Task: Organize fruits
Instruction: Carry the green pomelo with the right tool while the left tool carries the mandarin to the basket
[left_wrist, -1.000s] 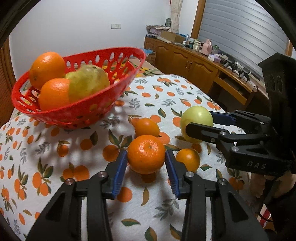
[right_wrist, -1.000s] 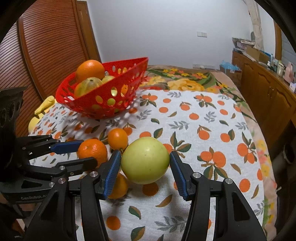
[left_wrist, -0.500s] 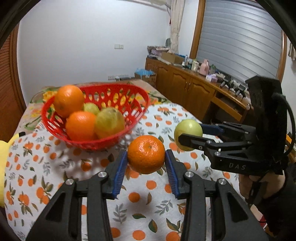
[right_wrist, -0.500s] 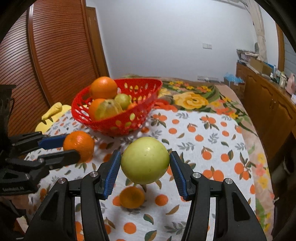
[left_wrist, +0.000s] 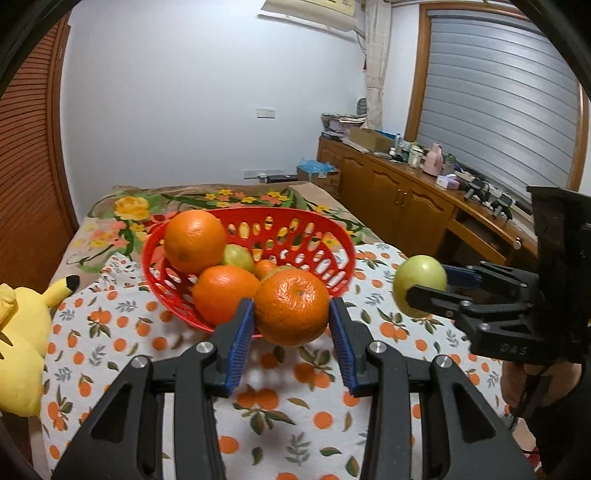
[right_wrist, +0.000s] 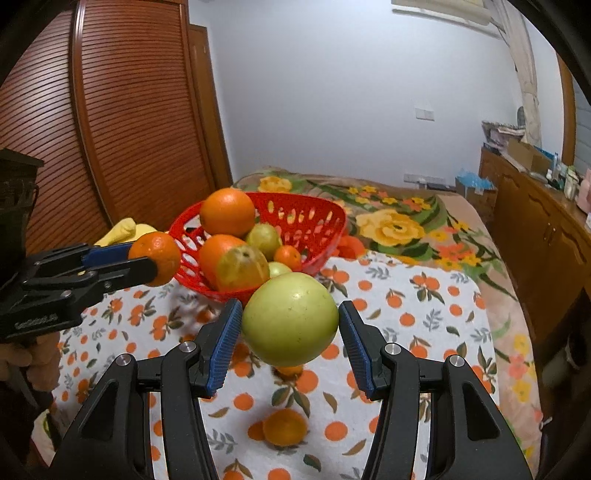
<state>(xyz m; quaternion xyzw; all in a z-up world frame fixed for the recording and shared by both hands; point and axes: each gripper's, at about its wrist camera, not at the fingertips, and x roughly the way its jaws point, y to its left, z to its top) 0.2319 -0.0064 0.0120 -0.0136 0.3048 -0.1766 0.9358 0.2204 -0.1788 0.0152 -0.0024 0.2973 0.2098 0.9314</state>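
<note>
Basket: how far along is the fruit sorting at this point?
Done: the basket already holds several oranges and green fruits. In hand: the left gripper grips an orange and the right gripper a green apple, both lifted near the basket. Left: dropping both in, plus one small orange on the tablecloth.

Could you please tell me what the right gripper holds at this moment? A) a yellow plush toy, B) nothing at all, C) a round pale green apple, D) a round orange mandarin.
C: in the right wrist view the right gripper has its blue pads against both sides of the round pale green apple, which hangs above the orange-print tablecloth, while the left gripper holds the round orange mandarin.
</note>
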